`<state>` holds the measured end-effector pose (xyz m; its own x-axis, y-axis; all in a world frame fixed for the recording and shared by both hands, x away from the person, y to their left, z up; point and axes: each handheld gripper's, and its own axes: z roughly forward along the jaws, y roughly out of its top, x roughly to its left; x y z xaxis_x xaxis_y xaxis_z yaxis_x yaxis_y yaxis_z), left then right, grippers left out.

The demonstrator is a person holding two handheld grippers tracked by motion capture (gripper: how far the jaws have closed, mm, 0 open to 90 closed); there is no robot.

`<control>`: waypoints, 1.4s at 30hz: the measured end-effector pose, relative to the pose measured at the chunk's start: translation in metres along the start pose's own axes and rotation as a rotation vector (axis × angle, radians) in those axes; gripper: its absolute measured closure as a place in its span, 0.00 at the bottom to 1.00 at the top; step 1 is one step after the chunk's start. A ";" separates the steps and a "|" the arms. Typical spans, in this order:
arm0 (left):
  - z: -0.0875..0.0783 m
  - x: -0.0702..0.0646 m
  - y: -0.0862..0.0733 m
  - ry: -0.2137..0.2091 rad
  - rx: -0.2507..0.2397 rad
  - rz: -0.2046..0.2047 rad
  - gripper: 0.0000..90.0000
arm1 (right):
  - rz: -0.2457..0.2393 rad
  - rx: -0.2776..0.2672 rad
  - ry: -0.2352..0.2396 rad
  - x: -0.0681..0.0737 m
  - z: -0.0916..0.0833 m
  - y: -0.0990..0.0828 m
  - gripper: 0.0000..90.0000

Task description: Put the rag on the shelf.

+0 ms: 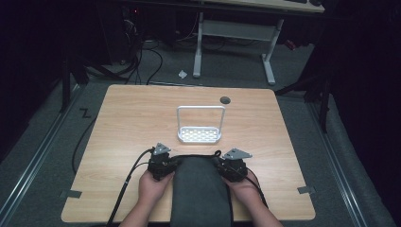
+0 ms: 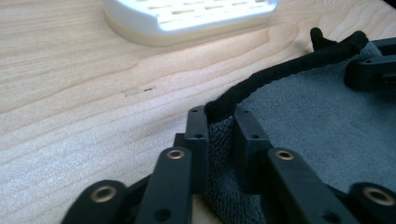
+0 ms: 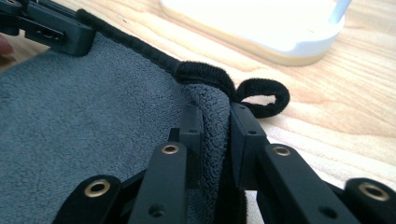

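The left gripper is clamped on the far left corner of a grey towel, its jaws pinching the pile just under the black piped hem. The right gripper pinches the far right corner likewise, beside a small black hanging loop. The towel lies on the bench at its near edge, between the two hands. Its long axis runs from that gripped hem back toward the person, and its near end seems to hang over the bench edge, though the high view is dim there. It is dark grey terry, edged in black. Just beyond it stands a white rack with a hoop handle.
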<state>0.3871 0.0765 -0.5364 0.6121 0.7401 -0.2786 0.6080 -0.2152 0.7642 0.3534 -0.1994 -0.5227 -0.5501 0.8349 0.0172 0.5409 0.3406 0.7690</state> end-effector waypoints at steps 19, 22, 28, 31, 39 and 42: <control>-0.037 -0.009 0.019 -0.023 -0.173 0.029 0.92 | -0.031 -0.139 -0.008 0.009 -0.026 0.025 0.87; -0.042 -0.011 0.026 -0.021 -0.194 0.054 0.92 | -0.036 -0.158 -0.014 0.007 -0.030 0.029 0.87; -0.049 -0.015 0.040 -0.013 -0.224 0.090 0.92 | -0.031 -0.191 -0.024 0.004 -0.036 0.041 0.86; -0.053 -0.018 0.050 -0.010 -0.233 0.103 0.92 | -0.029 -0.209 -0.031 0.002 -0.040 0.049 0.86; -0.067 -0.022 0.073 -0.012 -0.279 0.105 0.92 | -0.041 -0.267 -0.043 -0.001 -0.054 0.069 0.86; -0.072 -0.024 0.081 -0.005 -0.299 0.117 0.92 | -0.046 -0.295 -0.048 -0.001 -0.061 0.077 0.86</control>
<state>0.3850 0.0874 -0.4259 0.6720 0.7180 -0.1814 0.3586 -0.1012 0.9280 0.3568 -0.2006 -0.4249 -0.5349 0.8436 -0.0468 0.3044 0.2441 0.9207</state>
